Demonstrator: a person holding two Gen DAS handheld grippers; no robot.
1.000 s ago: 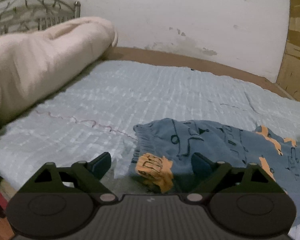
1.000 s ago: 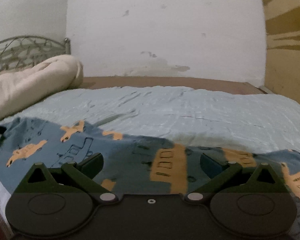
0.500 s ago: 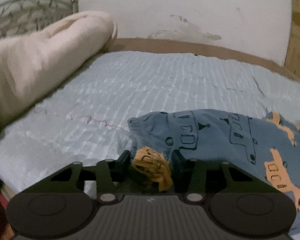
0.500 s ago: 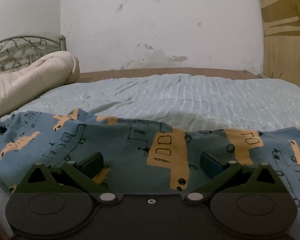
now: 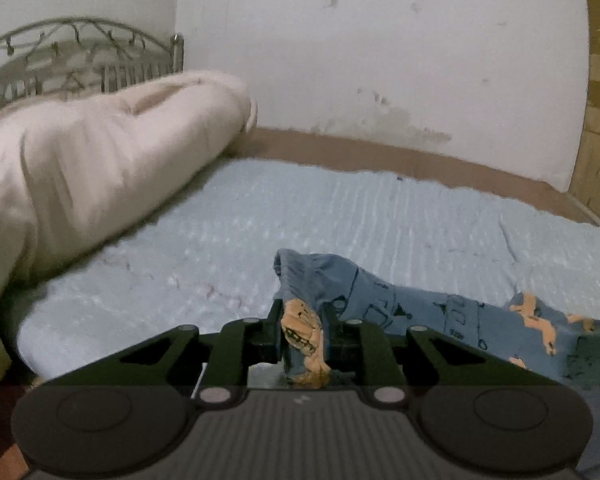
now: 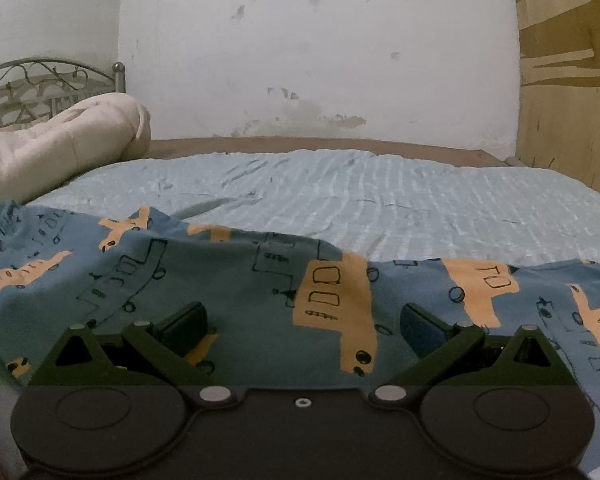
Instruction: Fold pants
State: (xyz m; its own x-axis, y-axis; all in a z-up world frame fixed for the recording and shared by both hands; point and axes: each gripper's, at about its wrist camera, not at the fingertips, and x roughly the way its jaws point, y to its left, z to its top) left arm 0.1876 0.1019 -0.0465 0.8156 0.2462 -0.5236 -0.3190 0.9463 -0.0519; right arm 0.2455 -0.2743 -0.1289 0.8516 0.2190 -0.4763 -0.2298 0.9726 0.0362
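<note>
On my left feed the left gripper [image 5: 302,334] has its jaws closing on a bunched corner of the pants [image 5: 416,312]; the fabric, blue with an orange print patch, is pinched between the two pads and stands up in a small peak just ahead of the fingers [image 5: 274,332]. From that pinch the cloth trails off to the right across the bed sheet [image 5: 300,216], sagging back down onto it

On my right feed the right gripper [image 6: 303,320] has its jaws spread wide and holds nothing. The pants [image 6: 240,292] lie directly under and ahead of it, spread sideways across the near part of the light blue sheet [image 6: 380,188]. One orange vehicle print sits in the gap between the two fingers [image 6: 184,320], slightly right of centre. Whether the pads rest on the cloth or hover just above it I cannot tell from this angle. The left end of the garment, at the far left of this view, is raised a little off the sheet

A rolled cream duvet [image 5: 88,168] lies along the head of the bed on the left, well apart from the pants, in front of a metal headboard [image 5: 80,56]. I see no containers in either view; the pants sit straight on the sheet
</note>
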